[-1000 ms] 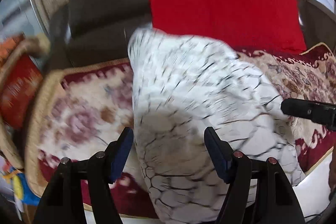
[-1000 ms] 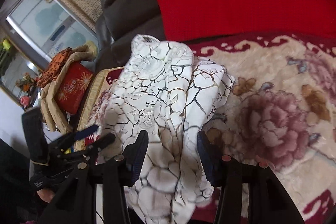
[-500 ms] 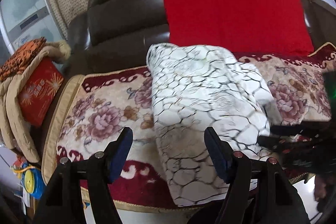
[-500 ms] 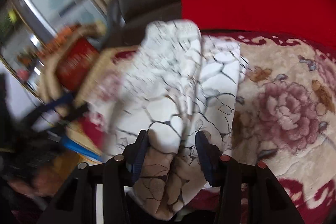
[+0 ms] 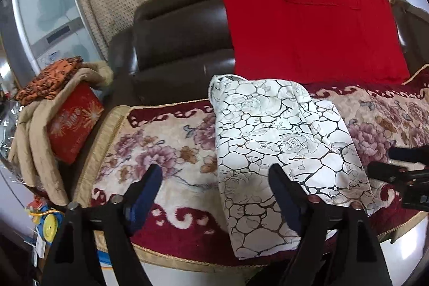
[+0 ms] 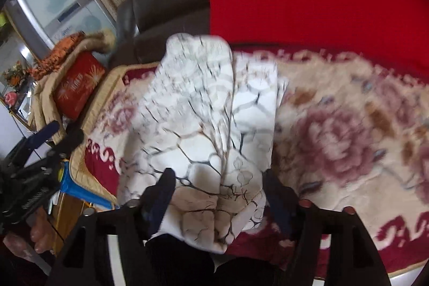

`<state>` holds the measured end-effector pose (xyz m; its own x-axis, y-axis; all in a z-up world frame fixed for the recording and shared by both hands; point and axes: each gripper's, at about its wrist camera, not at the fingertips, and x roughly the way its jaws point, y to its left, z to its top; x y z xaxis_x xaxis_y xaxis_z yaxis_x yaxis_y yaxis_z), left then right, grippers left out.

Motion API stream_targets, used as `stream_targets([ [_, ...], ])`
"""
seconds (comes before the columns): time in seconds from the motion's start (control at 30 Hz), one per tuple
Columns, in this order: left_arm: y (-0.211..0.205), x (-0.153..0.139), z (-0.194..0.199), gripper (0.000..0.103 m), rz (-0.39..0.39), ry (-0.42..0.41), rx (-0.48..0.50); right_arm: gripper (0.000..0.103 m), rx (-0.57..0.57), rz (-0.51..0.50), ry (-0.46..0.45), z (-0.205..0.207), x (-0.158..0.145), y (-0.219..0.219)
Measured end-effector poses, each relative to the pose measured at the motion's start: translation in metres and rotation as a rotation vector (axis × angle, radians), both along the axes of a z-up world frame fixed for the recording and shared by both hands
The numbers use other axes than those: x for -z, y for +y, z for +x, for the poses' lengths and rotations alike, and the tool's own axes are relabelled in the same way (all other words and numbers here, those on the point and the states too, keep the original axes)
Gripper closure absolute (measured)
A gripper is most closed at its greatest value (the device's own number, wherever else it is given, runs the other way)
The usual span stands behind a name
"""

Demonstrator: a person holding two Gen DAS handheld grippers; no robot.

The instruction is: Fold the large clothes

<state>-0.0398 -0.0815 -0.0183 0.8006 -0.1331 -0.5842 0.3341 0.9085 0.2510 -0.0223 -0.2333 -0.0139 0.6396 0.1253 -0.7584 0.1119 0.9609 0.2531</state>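
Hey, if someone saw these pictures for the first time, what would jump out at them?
The white garment with black crackle lines, folded into a strip on the floral sofa cover, right before the open left tongs. Behind it, a bright red cloth drapes over the dark sofa back.

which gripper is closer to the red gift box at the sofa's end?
Left. The left gripper hangs open over the seat cover between the red box and the folded white garment. The right gripper straddles the garment's near end, farther away.

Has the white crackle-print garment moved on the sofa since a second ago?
Yes. The white garment has settled flatter, away from the red cushion, onto the floral cover.
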Motion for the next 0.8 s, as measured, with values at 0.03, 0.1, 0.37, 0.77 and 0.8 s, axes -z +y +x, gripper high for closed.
stream_targets([
  [0.03,0.002,-0.004,-0.004,0.014,-0.008,-0.010,-0.015,0.028,0.006,-0.022,-0.011,-0.005,-0.007,0.002],
  [0.1,0.006,-0.012,-0.013,0.014,-0.016,-0.036,-0.036,0.028,0.019,-0.062,-0.046,-0.016,-0.024,0.007],
  [0.37,0.024,-0.045,-0.044,0.011,-0.060,-0.112,-0.084,0.028,0.062,-0.148,-0.173,-0.050,-0.069,0.020],
  [0.77,0.036,-0.083,-0.077,0.011,-0.109,-0.206,-0.084,0.028,0.065,-0.209,-0.305,-0.079,-0.110,0.043],
  [0.8,0.036,-0.084,-0.078,0.011,-0.113,-0.210,-0.085,0.028,0.064,-0.215,-0.310,-0.080,-0.112,0.045],
])
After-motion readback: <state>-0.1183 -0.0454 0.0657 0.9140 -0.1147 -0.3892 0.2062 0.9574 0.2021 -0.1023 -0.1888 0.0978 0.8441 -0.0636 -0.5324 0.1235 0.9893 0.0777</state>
